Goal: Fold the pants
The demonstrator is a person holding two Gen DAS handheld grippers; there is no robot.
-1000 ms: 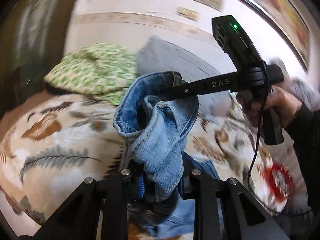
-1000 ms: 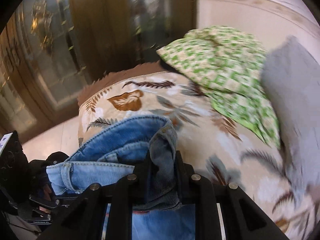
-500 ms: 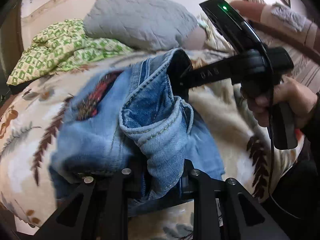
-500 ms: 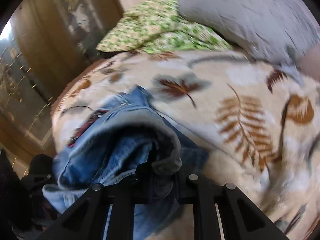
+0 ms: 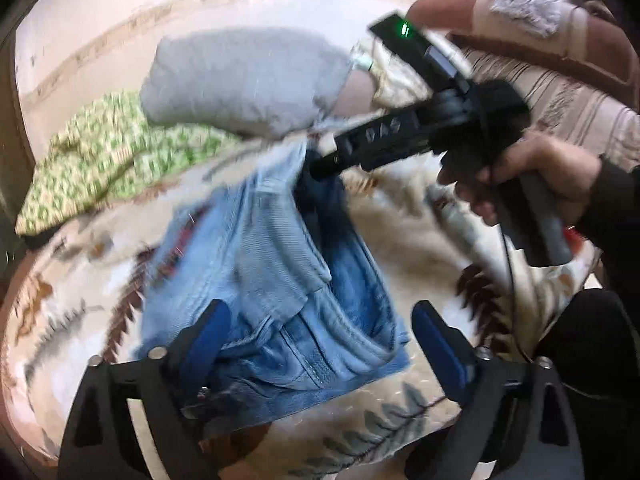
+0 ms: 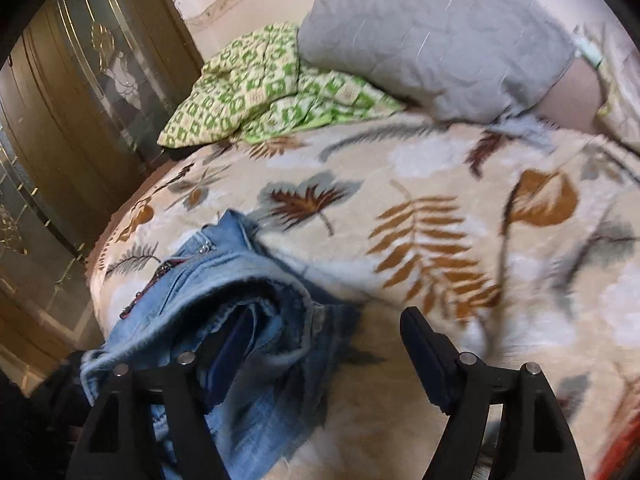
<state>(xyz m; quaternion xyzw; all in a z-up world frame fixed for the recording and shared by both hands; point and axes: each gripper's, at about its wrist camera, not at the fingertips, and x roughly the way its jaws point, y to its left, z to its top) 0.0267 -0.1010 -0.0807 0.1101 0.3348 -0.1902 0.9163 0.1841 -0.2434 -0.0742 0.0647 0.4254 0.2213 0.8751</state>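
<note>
The blue denim pants (image 5: 280, 280) lie bunched on the leaf-patterned blanket (image 5: 400, 216). My left gripper (image 5: 320, 336) is open, its blue pads on either side of the denim near the waistband. My right gripper (image 6: 320, 344) is open too; its left finger is partly covered by the denim (image 6: 224, 320), its right finger stands over bare blanket (image 6: 440, 240). In the left wrist view the right gripper's black body (image 5: 400, 140) reaches in from the right, its tip at the far edge of the pants.
A grey pillow (image 6: 432, 36) and a green-and-white checked cloth (image 6: 264, 88) lie at the head of the bed. A dark wooden cabinet with glass (image 6: 72, 112) stands to the left. A person's bandaged arm (image 5: 500, 12) is at the upper right.
Both grippers held the pants up shut, carried them down onto the blanket, and have now opened, letting the denim drop.
</note>
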